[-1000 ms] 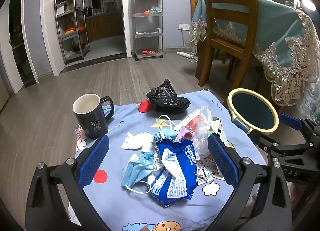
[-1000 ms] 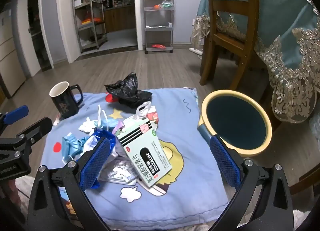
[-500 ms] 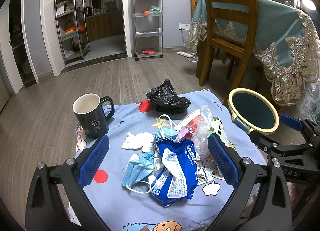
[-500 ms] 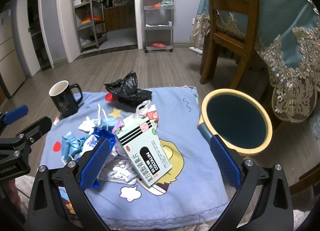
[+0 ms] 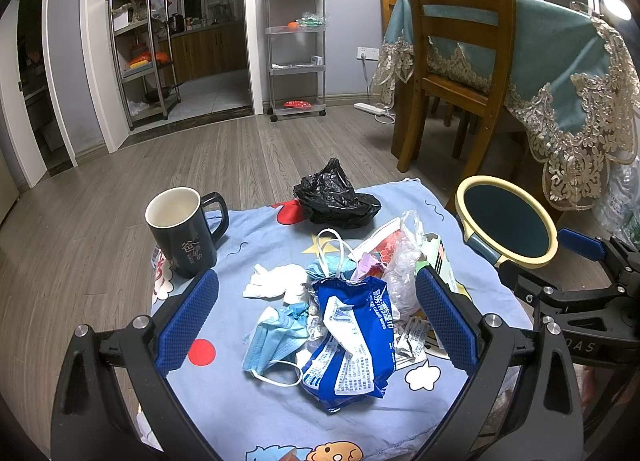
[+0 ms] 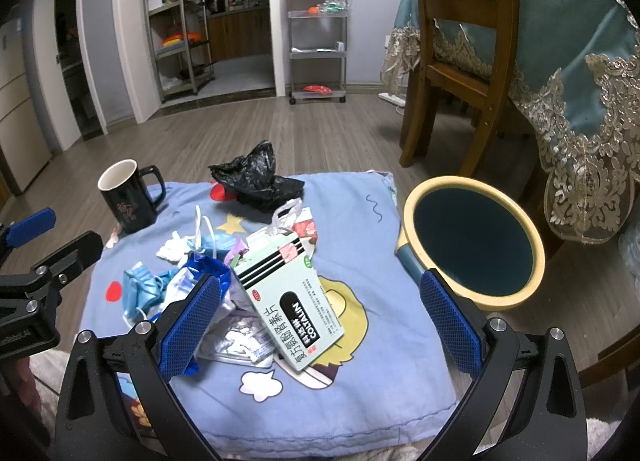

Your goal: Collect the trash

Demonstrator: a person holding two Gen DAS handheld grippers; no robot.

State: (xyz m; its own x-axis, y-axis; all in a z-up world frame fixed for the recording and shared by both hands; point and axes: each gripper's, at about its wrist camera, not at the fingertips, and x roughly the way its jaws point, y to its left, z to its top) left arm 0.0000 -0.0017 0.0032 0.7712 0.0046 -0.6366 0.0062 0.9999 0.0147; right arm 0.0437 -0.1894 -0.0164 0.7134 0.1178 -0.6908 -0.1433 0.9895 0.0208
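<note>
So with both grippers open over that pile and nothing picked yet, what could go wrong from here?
Three risks, judged from the layout:
1. The trash overlaps: the blue wrapper lies against the face mask, so the left gripper may drag both.
2. The mug stands near the pile's left edge; a wide sweep could tip it.
3. The bin sits off the cloth's right side; the flat medicine box could slip from the right gripper on the way.

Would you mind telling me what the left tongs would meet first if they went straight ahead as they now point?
Most likely the blue wipes packet, which lies centred between the open left tongs on the blue cloth, with the crumpled face mask just beside it. Depth is unclear in this fisheye view.
</note>
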